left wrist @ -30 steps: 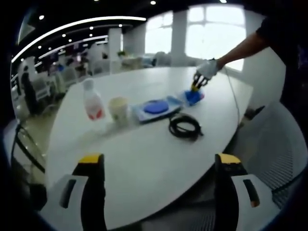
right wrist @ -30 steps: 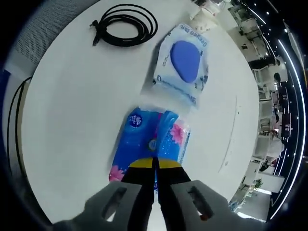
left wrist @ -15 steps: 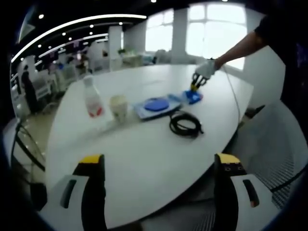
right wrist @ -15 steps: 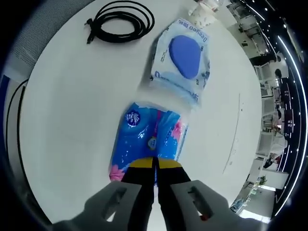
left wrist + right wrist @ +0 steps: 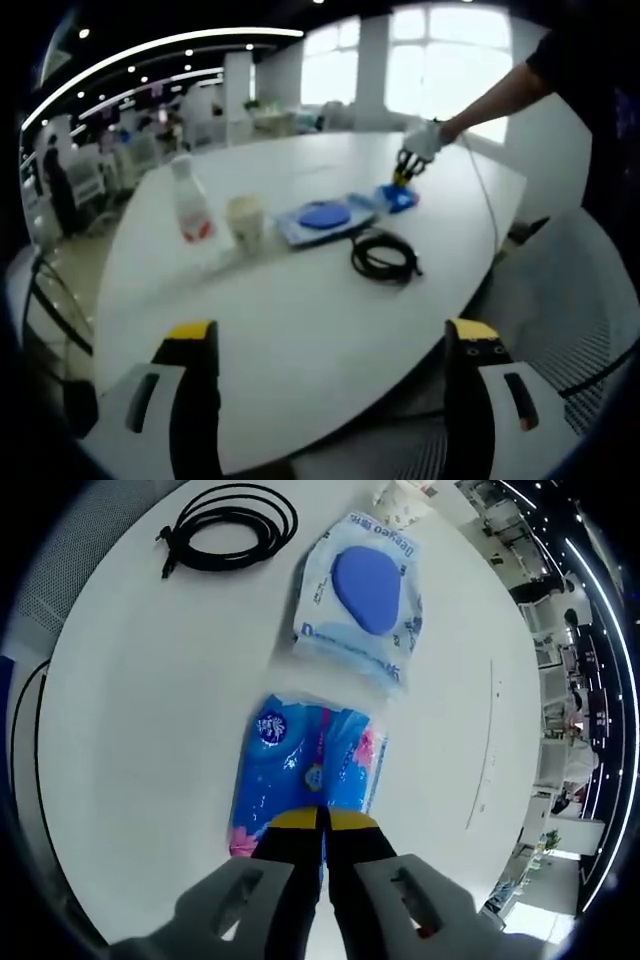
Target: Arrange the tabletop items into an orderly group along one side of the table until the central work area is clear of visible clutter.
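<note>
My right gripper (image 5: 322, 820) is shut on the near edge of a blue tissue pack (image 5: 305, 770), which lies flat on the white table (image 5: 140, 730). Just beyond it lies a wipes packet with a blue oval lid (image 5: 360, 590). A coiled black cable (image 5: 230, 525) is farther left, and a paper cup (image 5: 405, 492) sits at the top. My left gripper (image 5: 330, 335) stands open over the near table edge with nothing in it. Ahead of it stand a clear bottle (image 5: 190, 205), the cup (image 5: 245, 222), the wipes packet (image 5: 325, 218), the cable (image 5: 383, 258) and the tissue pack (image 5: 400, 197), with the right gripper (image 5: 405, 172) on it.
A gloved hand (image 5: 425, 140) and a bare forearm reach in from the right. The table (image 5: 300, 320) is bare in front of my left gripper. Chairs, desks and bright windows lie beyond the table's far edge. A mesh chair (image 5: 570, 330) stands at the right.
The right gripper stays shut on the tissue pack, and its view has shifted slightly, so the cable and the wipes packet sit a little more to the left. The left gripper holds still.
</note>
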A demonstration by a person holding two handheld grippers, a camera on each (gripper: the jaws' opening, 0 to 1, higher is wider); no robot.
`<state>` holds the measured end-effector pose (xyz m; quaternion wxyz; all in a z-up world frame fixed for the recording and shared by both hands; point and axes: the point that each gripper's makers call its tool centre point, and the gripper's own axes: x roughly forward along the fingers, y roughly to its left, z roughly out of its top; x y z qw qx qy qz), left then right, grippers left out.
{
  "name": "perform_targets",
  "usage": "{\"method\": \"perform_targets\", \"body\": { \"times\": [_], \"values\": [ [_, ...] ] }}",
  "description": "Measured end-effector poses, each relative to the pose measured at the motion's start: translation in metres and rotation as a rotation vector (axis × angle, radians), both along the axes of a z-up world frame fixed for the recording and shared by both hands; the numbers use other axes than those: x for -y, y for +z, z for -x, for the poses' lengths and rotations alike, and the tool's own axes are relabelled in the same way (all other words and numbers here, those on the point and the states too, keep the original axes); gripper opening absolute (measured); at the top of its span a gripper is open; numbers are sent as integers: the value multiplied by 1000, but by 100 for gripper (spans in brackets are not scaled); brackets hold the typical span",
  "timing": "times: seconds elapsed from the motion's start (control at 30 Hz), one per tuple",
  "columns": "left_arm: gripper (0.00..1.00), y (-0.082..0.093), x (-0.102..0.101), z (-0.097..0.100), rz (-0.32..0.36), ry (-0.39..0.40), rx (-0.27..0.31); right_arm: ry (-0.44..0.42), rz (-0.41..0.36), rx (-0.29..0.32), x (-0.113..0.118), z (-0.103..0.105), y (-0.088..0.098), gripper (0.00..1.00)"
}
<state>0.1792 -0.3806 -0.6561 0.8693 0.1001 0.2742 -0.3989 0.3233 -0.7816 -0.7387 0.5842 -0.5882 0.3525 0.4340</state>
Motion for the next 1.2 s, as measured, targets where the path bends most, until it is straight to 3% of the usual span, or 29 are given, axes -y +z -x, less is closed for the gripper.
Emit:
{"method": "perform_targets", "body": {
  "times": [0.3,0.63,0.97,1.2],
  "values": [
    [90,1,0,-1,2,-3,11,-64,-46,27,4,-3,6,14],
    [93,5,1,-2,6,-11,37,-260,-208,70,-2,0,28,37],
    [97,11,4,-3,23,-21,62,-417,-340,78,-7,17,39,54],
    [98,12,7,-1,33,-32,65,-510,-405,70,-19,37,42,58]
  ]
}}
